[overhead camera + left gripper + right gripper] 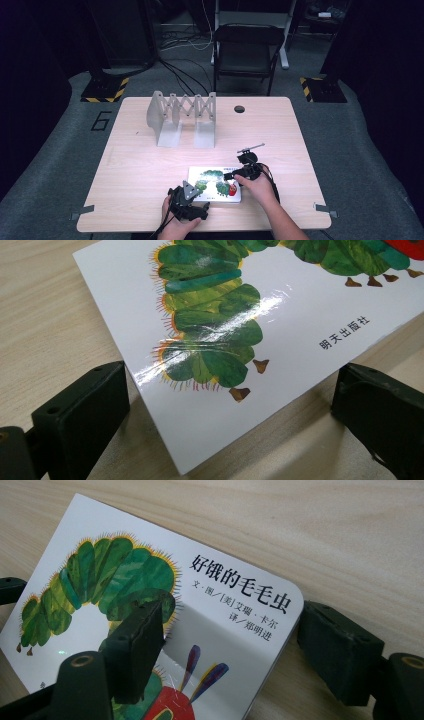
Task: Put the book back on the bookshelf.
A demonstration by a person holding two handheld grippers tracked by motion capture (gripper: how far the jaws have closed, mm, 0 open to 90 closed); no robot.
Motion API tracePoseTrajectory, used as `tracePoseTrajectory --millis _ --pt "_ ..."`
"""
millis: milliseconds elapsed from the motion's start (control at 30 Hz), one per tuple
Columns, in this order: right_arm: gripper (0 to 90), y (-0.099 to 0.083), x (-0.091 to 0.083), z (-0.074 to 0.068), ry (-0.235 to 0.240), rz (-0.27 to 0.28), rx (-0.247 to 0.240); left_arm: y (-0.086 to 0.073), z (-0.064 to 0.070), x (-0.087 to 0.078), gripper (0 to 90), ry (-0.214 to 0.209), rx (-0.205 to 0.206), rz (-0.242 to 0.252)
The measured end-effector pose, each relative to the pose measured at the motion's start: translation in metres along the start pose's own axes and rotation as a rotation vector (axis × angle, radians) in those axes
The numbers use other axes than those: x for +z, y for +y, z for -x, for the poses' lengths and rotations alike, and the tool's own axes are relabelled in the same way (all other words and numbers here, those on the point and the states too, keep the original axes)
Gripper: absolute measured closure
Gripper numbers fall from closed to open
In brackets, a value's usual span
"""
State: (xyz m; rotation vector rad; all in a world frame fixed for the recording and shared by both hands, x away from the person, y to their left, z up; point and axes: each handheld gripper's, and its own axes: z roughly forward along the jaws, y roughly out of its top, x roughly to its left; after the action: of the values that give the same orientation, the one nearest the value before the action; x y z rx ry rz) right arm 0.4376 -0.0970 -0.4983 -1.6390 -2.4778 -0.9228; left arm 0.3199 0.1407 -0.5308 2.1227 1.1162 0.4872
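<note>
A white picture book [214,184] with a green caterpillar and a red head on its cover lies flat near the front edge of the wooden table [145,165]. My left gripper [196,194] is open at the book's near left corner. In the left gripper view that corner of the book [280,315] points in between the two jaws of the left gripper [230,405], which rest low on the table. My right gripper [234,176] is open at the book's right end. In the right gripper view the right gripper [232,620] has one jaw over the book's [215,605] cover and the other off its rounded corner.
A grey accordion-style rack [182,117] stands at the back of the table, left of a round cable hole [239,109]. A black folding chair [247,50] sits beyond the far edge. Bare wood stretches to the left and right of the book.
</note>
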Motion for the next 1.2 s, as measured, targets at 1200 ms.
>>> tracePoseTrajectory --millis 1200 --pt "32.0 -0.0041 -0.0030 -0.0043 -0.007 0.013 0.021 0.0004 -0.0022 0.0003 2.2 0.002 0.005 0.001"
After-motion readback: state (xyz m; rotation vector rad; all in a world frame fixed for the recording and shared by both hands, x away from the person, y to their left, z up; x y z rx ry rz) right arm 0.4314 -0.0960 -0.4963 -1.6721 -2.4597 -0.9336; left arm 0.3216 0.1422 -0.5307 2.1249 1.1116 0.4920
